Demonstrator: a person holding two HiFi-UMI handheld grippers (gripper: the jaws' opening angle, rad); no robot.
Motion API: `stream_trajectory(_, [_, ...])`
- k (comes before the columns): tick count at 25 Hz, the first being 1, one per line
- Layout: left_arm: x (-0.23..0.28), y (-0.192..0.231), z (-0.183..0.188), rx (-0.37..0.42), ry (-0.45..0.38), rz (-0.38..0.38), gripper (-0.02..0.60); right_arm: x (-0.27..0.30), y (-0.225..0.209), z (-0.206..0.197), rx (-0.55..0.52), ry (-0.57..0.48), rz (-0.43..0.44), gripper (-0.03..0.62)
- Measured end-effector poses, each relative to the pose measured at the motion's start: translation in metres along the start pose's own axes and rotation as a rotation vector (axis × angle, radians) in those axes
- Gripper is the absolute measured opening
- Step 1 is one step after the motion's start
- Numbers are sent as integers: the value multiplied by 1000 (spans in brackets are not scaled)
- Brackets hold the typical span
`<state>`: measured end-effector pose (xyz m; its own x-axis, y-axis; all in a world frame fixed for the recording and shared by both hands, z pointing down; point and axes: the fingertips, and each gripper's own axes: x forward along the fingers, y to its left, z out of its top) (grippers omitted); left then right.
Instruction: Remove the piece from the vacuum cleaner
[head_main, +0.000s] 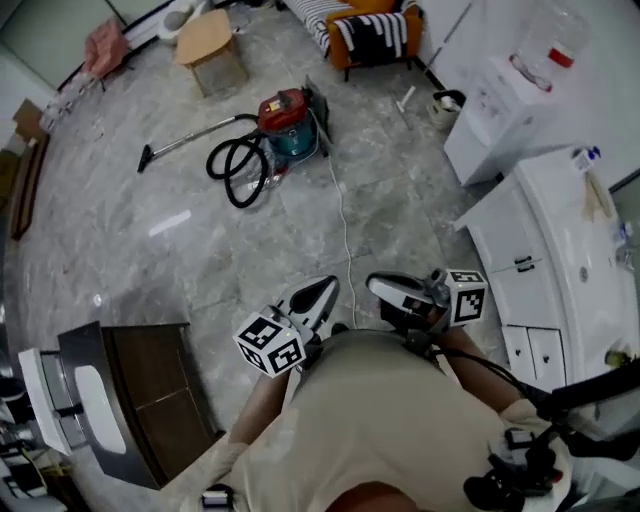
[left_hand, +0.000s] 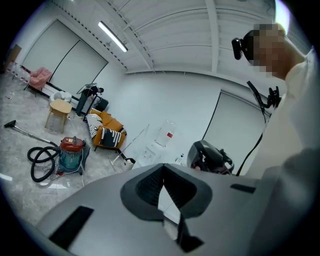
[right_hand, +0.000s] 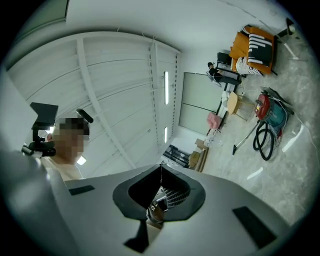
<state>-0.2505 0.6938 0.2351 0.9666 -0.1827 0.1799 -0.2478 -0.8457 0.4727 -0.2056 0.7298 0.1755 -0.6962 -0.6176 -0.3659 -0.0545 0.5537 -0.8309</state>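
Vacuum cleaner (head_main: 288, 125) sits on the floor well away from your left gripper (head_main: 318, 297) and right gripper (head_main: 385, 288), both squeezed shut and empty, so you might just bump its piece, or trip on its white cord (head_main: 344, 225).

Left gripper (head_main: 322, 292): jaws closed together, nothing between them; held low, just ahead of the torso (head_main: 390, 410), pointing forward.
Right gripper (head_main: 380, 287): jaws closed, empty; beside the left one, tips near each other.
Left forearm (head_main: 262, 402): bent, close to the body.
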Motion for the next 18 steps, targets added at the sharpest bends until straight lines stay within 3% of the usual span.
stream_trajectory(4, [-30, 13, 4, -11, -3, -5, 3, 26, -7, -11, 29, -21, -10, 2])
stream_trajectory(18, [-75, 33, 16, -44, -82, -16, 3, 80, -11, -41, 13, 110, -1, 3])
